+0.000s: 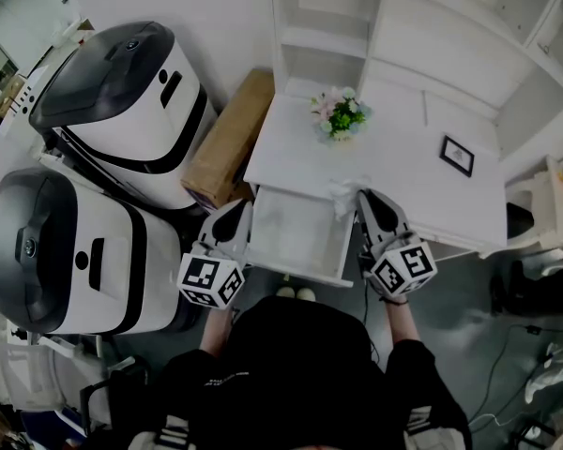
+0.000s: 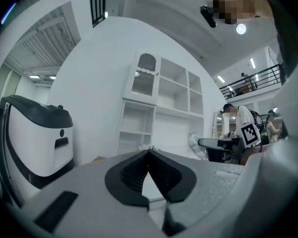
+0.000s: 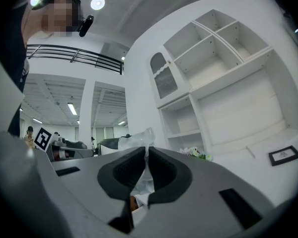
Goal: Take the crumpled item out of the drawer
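The white desk's drawer point(image 1: 296, 237) is pulled open below me. My right gripper point(image 1: 364, 197) is at the drawer's right side, level with the desk top, shut on the crumpled clear wrapper point(image 1: 342, 195). In the right gripper view the wrapper point(image 3: 136, 140) sticks up and hangs down between the closed pads of the right gripper point(image 3: 146, 152). My left gripper point(image 1: 239, 206) is at the drawer's left edge. Its pads meet at the tips in the left gripper view point(image 2: 149, 155), with nothing between them.
On the desk point(image 1: 394, 157) stand a small flower bunch point(image 1: 340, 112) and a dark picture frame point(image 1: 457, 155). White shelves point(image 1: 328, 26) rise behind it. A cardboard box point(image 1: 230, 139) and two white machines with dark lids point(image 1: 131, 92) point(image 1: 66, 251) stand to the left.
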### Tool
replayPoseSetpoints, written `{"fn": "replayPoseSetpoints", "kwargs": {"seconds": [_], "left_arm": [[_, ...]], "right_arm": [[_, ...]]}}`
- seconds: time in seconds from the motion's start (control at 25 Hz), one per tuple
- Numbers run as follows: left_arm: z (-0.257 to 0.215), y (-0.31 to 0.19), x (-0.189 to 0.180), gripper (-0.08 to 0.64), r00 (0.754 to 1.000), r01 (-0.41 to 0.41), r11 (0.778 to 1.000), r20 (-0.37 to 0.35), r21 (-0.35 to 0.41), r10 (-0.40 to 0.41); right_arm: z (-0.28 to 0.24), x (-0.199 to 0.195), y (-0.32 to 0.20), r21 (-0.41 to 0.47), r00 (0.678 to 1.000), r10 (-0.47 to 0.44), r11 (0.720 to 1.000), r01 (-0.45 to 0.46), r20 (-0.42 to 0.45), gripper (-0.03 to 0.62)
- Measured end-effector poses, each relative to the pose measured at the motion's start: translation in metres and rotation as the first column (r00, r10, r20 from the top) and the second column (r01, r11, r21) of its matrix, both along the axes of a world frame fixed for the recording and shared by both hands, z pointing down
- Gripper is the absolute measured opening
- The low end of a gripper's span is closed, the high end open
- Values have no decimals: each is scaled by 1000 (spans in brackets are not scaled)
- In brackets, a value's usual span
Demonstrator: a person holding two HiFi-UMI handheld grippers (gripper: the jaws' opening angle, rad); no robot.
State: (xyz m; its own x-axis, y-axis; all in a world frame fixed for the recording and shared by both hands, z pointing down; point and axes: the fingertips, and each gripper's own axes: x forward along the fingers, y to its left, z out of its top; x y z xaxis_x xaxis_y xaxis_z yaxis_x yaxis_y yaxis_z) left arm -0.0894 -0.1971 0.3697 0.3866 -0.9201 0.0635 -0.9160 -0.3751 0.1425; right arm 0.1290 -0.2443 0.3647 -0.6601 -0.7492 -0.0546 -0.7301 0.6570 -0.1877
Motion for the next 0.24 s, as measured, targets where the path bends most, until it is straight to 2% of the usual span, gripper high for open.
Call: {"fn": "replayPoseSetpoints", "kwargs": {"seconds": [0.24], "left_arm": [[2,0,0,-3,1000,2,1000,4,-7,-2]], "right_arm": [[1,0,1,4,1000,-1,1000,1,-17,12]]}}
